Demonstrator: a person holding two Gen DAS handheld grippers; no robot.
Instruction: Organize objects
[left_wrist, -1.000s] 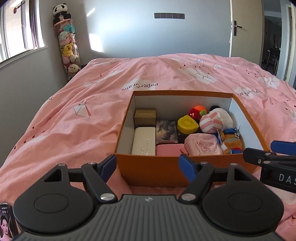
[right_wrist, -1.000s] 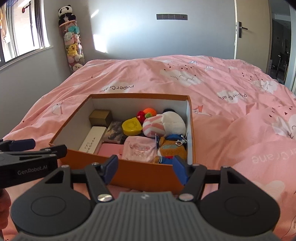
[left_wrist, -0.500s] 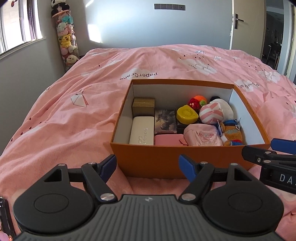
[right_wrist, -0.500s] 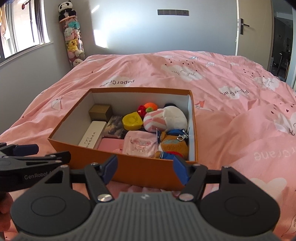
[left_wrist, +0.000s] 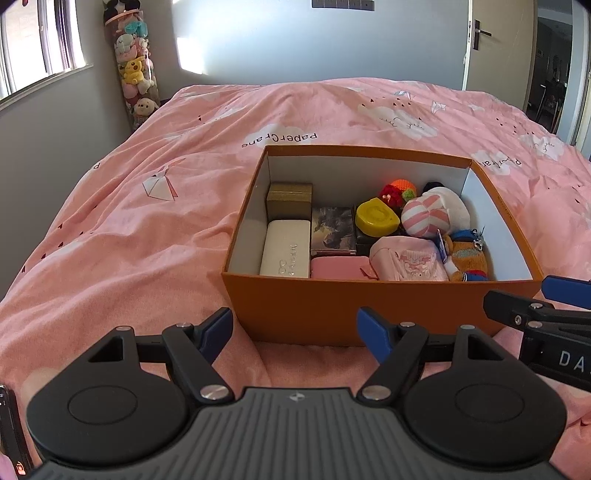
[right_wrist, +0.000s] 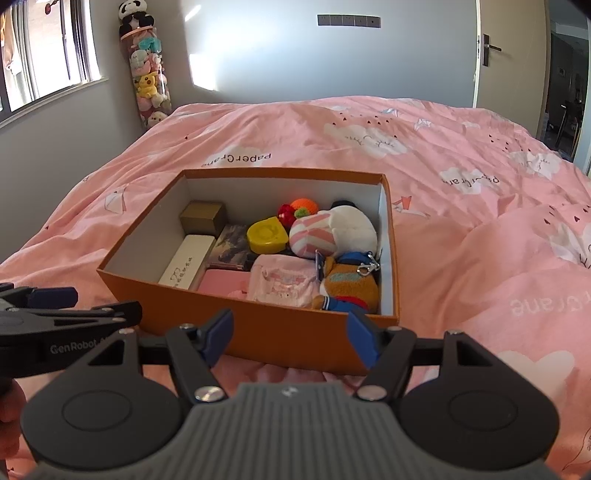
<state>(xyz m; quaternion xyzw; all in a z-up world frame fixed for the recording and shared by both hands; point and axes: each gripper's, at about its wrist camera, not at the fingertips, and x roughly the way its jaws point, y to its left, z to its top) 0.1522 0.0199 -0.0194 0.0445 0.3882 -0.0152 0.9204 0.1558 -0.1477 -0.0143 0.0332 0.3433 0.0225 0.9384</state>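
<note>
1. Orange box (left_wrist: 380, 306) sits mid-bed on the pink duvet (left_wrist: 147, 229), already packed with items.
2. My left gripper (left_wrist: 294, 328) and right gripper (right_wrist: 289, 332) hang wide open, empty, just short of its near wall.
3. I'd lift over that wall before reaching in.

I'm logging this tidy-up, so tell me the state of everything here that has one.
left hand-held gripper: open, holding nothing
right hand-held gripper: open, holding nothing
orange box: lidless, packed, on the bed
cream case: closed, lying flat
gold box: closed
door: ajar
</note>
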